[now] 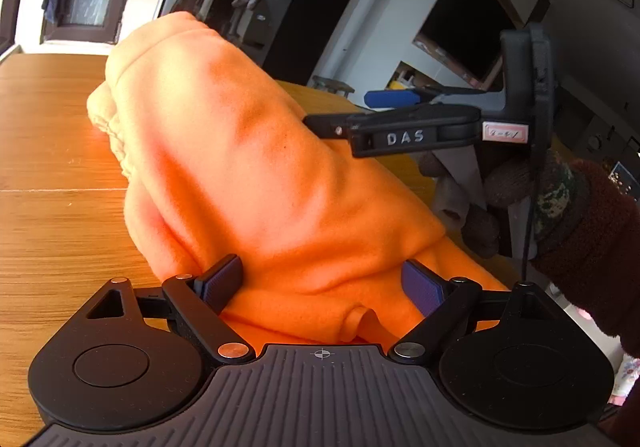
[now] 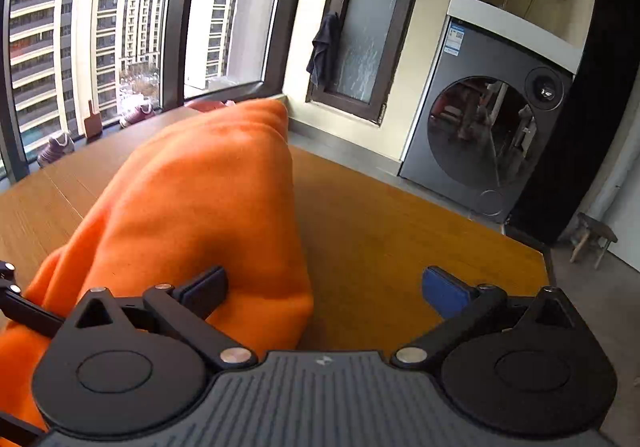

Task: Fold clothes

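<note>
An orange fleece garment (image 1: 248, 175) lies bunched in a thick fold on the wooden table (image 1: 52, 151). My left gripper (image 1: 324, 283) is open, its blue pads on either side of the garment's near edge, with cloth between them. The right gripper shows from the side in the left wrist view (image 1: 320, 123), against the garment's right side. In the right wrist view the garment (image 2: 200, 207) fills the left half. My right gripper (image 2: 328, 287) is open; its left pad (image 2: 208, 287) touches the cloth and its right pad (image 2: 444, 291) is over bare table.
A grey washing machine (image 2: 484, 143) stands beyond the table's far edge. A small wooden stool (image 2: 592, 239) is on the floor at the right. Large windows (image 2: 100, 27) line the far left. The table's right edge (image 2: 536, 247) is close to my right gripper.
</note>
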